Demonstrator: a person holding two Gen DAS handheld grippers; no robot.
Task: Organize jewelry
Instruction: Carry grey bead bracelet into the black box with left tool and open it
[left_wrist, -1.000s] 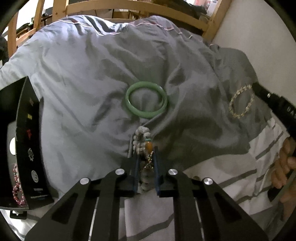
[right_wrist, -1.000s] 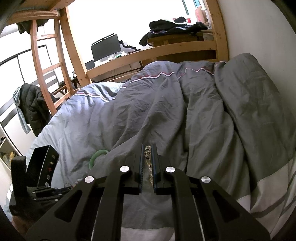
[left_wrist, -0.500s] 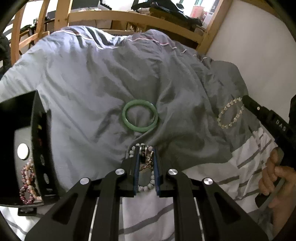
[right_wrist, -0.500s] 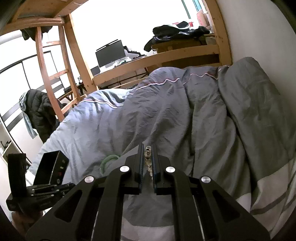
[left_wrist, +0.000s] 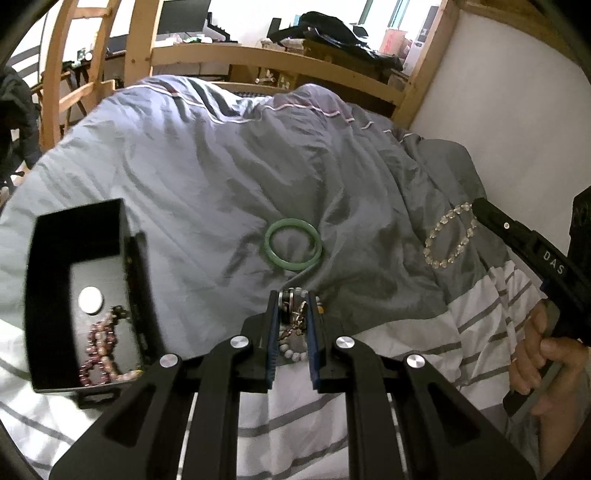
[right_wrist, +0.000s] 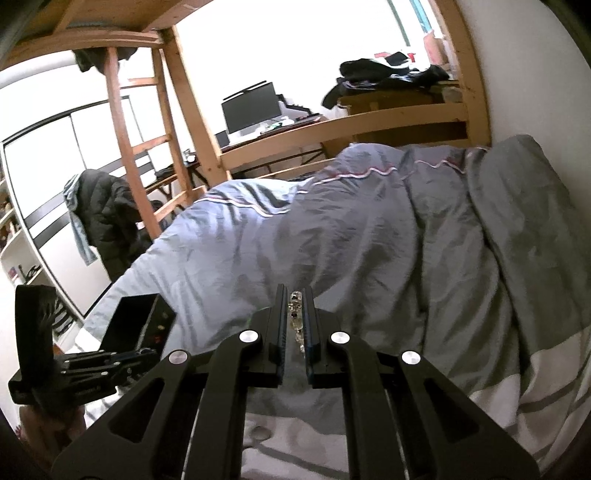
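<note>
The left gripper clamps a pale beaded bracelet (black box to its left), while the right gripper pinches a clear crystal bracelet.

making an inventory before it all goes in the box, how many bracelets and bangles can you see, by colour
Green bangle, loose on the duvet: 1
Clear bead bracelet, in the right gripper: 1
White bead bracelet, in the left gripper: 1
Pink bead bracelets, in the black box: strands overlap, at least 1
Total: at least 4
</note>
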